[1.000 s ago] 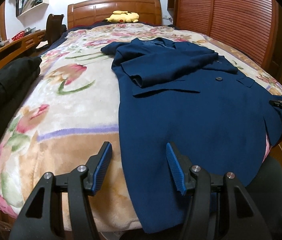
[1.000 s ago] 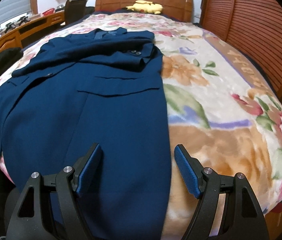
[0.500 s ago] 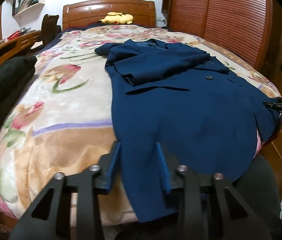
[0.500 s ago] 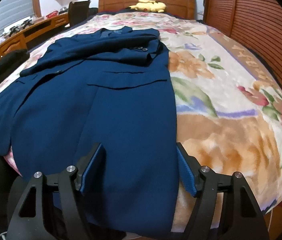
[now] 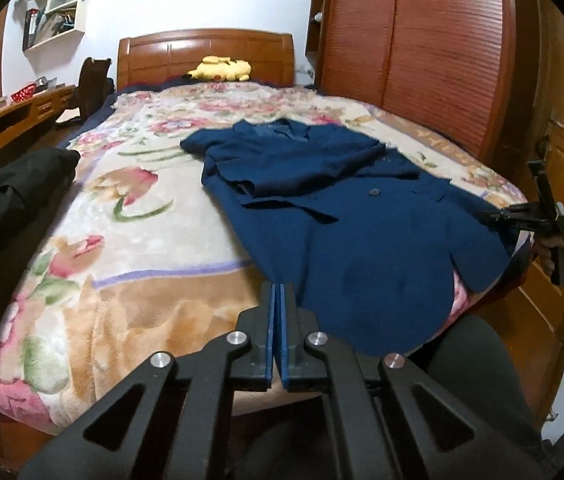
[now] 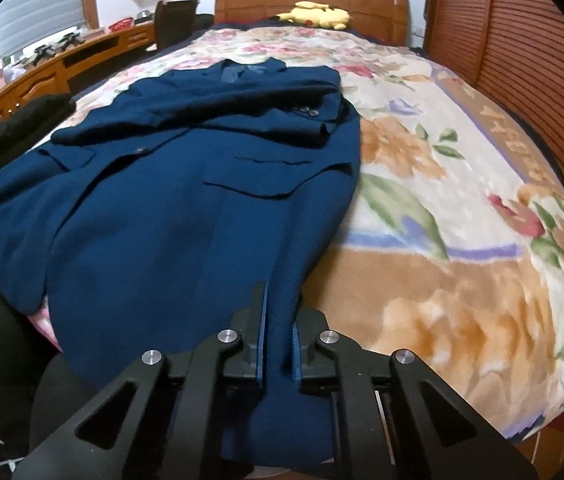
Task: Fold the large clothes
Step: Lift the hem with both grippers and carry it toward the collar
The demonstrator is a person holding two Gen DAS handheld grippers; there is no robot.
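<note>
At lower centre of each view, the left gripper [image 5: 280,300] and right gripper [image 6: 279,312] pinch the navy coat [image 6: 186,200] hem corners, probably to fold it toward the collar.

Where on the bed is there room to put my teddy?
The blanket is bare between the black clothes and the coat, between the coat and the wardrobe side, and beyond the coat up to the plush. The foot edge is crowded: the right gripper pinches the coat there.
</note>
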